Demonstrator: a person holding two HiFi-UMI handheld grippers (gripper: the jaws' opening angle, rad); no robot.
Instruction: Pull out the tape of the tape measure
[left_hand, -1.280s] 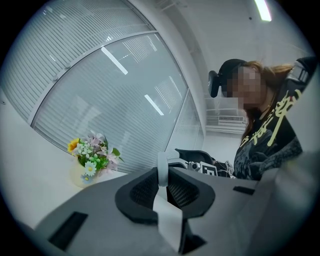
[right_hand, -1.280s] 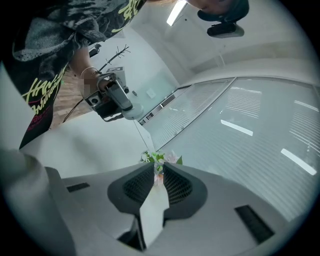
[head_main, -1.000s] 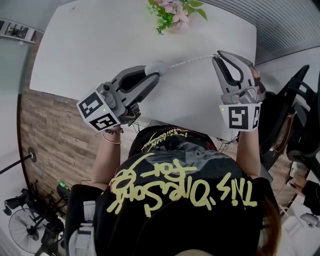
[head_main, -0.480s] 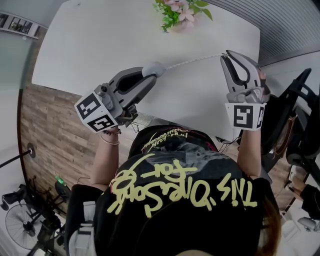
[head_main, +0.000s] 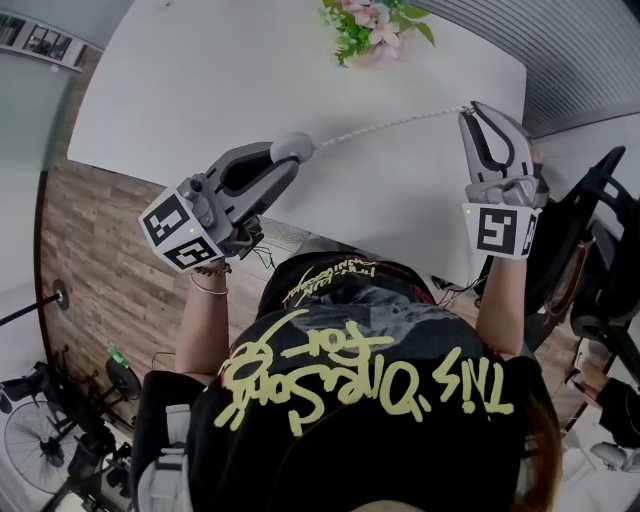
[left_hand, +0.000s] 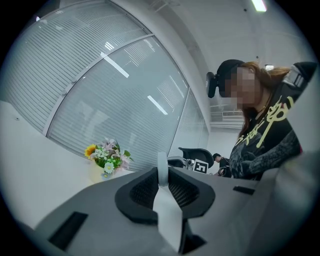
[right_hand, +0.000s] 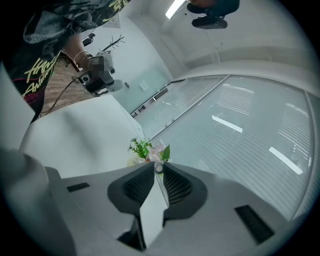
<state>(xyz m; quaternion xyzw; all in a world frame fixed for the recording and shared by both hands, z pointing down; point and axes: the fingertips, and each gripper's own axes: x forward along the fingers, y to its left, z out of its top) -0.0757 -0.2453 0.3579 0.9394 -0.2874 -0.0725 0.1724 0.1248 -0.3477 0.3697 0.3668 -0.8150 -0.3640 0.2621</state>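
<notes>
My left gripper (head_main: 288, 155) is clamping the round grey tape measure case (head_main: 299, 146), my right gripper (head_main: 472, 112) is pinching the thin white tape (head_main: 385, 124), already drawn well out above the white desk's (head_main: 200, 90) near edge; more may remain.

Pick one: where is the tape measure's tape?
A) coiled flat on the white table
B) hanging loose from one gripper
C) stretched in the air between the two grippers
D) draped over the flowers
C: in the head view the tape runs taut from the case clamped in the left gripper to the right gripper, which pinches its end.
</notes>
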